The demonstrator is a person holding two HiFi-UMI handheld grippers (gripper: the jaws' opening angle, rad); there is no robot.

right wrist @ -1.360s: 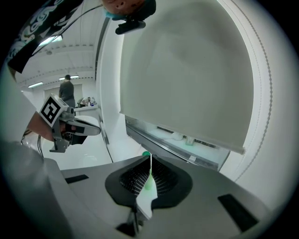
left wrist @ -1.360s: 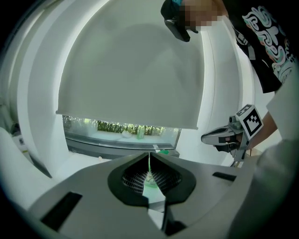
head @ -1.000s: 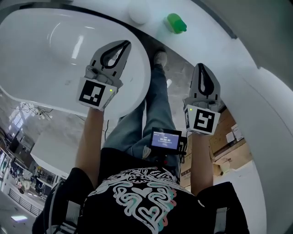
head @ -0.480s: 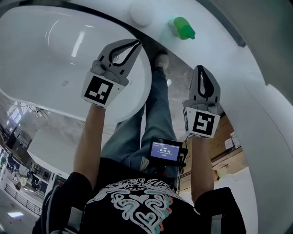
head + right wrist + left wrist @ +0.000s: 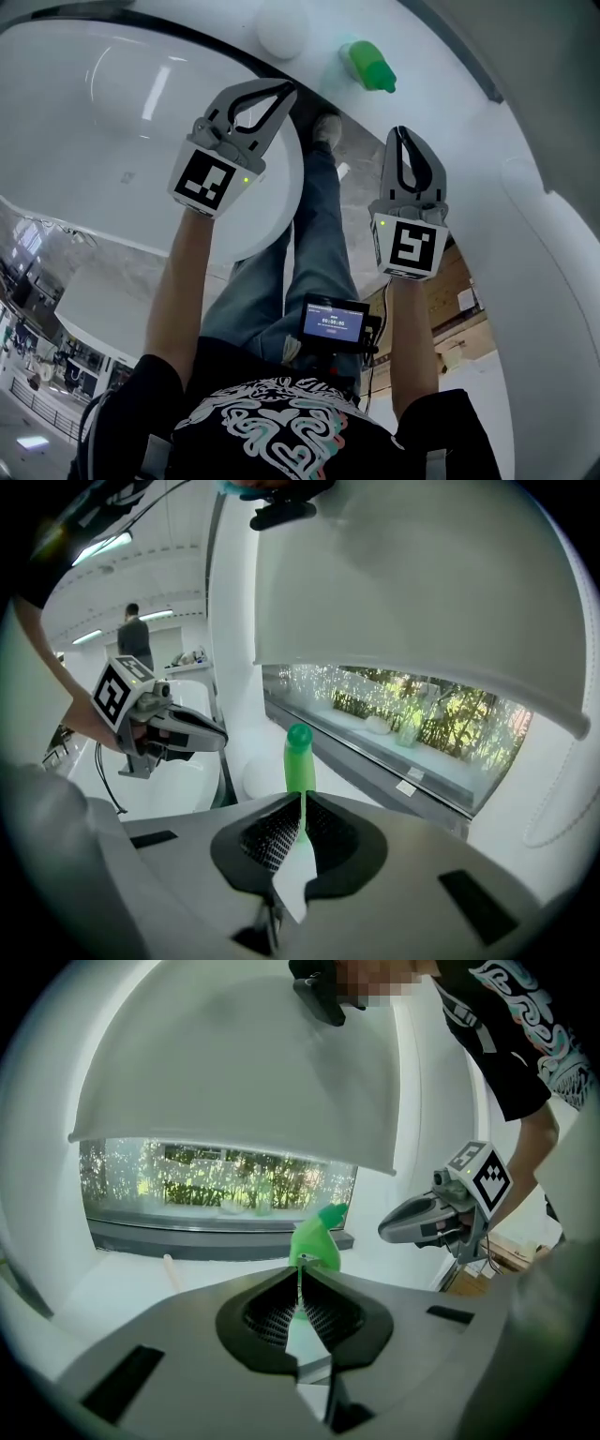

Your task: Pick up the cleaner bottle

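The green cleaner bottle (image 5: 367,64) stands upright on the white ledge (image 5: 441,103) beyond both grippers. In the left gripper view the bottle (image 5: 315,1243) rises just past the jaw tips; in the right gripper view the bottle (image 5: 299,759) stands straight ahead with its round cap up. My left gripper (image 5: 286,90) is shut and empty, short of the bottle and to its left. My right gripper (image 5: 401,132) is also shut and empty, below the bottle in the head view. Neither gripper touches it.
A large white tub (image 5: 112,112) curves under my left gripper. A white round object (image 5: 281,28) sits left of the bottle. Behind the ledge runs a window sill (image 5: 403,752) with small pale items. Cardboard boxes (image 5: 464,281) lie on the floor at the right.
Both grippers have drawn closer to the bottle, the left one shifting right towards it. Both stayed shut and empty. The bottle has not moved on the ledge.
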